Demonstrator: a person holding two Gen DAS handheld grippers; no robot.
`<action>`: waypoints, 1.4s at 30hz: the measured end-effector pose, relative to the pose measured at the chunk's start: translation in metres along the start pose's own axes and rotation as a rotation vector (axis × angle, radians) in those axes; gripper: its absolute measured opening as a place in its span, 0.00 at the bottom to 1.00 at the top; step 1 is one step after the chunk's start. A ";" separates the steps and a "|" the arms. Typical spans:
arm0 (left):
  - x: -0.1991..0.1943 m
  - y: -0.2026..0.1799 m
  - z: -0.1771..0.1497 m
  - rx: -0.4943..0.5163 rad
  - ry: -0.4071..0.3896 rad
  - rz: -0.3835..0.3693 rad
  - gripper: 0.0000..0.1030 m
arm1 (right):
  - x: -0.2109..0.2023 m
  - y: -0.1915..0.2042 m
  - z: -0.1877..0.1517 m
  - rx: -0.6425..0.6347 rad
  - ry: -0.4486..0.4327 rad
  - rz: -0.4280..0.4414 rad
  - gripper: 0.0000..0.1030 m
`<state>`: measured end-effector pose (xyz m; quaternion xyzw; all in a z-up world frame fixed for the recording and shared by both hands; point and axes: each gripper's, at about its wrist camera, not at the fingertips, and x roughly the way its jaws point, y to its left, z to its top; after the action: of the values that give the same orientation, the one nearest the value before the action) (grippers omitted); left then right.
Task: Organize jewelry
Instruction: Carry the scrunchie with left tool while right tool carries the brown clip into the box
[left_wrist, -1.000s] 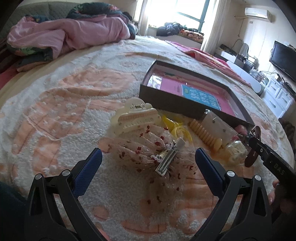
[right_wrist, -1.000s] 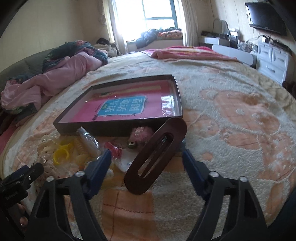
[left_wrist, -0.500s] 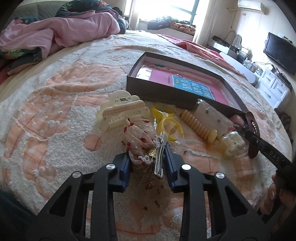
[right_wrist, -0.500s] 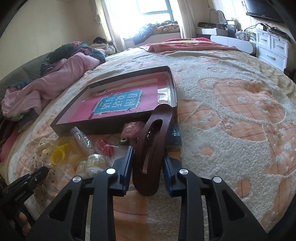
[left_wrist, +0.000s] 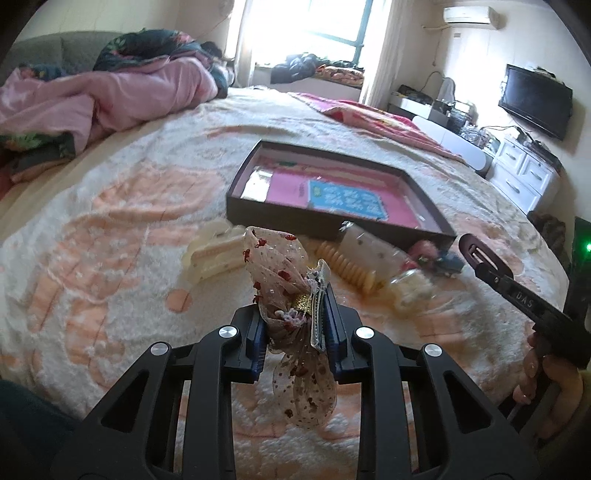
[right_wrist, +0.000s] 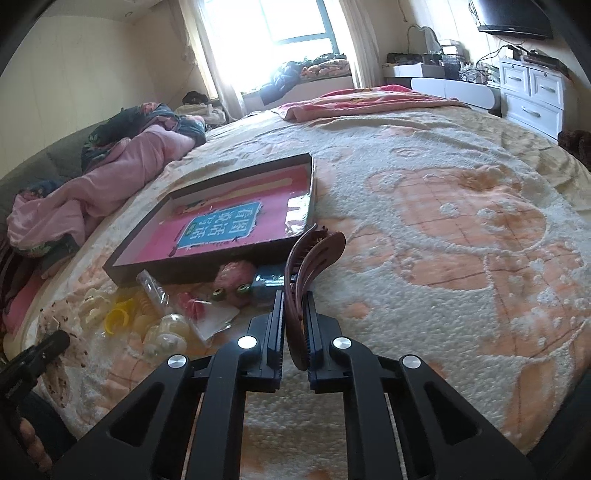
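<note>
My left gripper (left_wrist: 295, 325) is shut on a sheer bow hair clip (left_wrist: 284, 273) with red dots and a metal clasp, lifted off the blanket. My right gripper (right_wrist: 295, 314) is shut on a brown oval hair clip (right_wrist: 312, 262), held upright above the blanket; that clip also shows in the left wrist view (left_wrist: 474, 253). A dark shallow box (left_wrist: 332, 218) with a pink and blue card inside lies beyond both; it also shows in the right wrist view (right_wrist: 221, 258). A loose pile of accessories lies in front of the box.
The pile holds a cream claw clip (left_wrist: 214, 251), a ribbed yellow clip (left_wrist: 349, 267), yellow rings (right_wrist: 118, 317), a clear bag (right_wrist: 155, 291) and a pink fuzzy toy (right_wrist: 232, 280). Pink bedding (left_wrist: 110, 96) lies at the far left. A white dresser (right_wrist: 532, 96) stands at the right.
Both grippers closed from open: the left on the bow clip, the right on the brown clip. Both have since lifted their clips off the blanket.
</note>
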<state>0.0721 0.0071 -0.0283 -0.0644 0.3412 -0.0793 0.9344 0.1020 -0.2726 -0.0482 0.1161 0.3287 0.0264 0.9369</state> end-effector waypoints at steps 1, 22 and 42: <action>0.001 -0.003 0.004 0.004 -0.003 -0.009 0.18 | -0.003 -0.001 0.001 -0.001 -0.010 0.000 0.09; 0.077 -0.019 0.093 0.037 0.005 -0.047 0.18 | 0.004 0.023 0.043 -0.147 -0.058 0.109 0.09; 0.153 -0.002 0.115 0.043 0.127 -0.002 0.23 | 0.068 0.039 0.084 -0.185 -0.027 0.098 0.09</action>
<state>0.2616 -0.0171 -0.0370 -0.0397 0.3979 -0.0916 0.9120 0.2088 -0.2430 -0.0169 0.0456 0.3059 0.1010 0.9456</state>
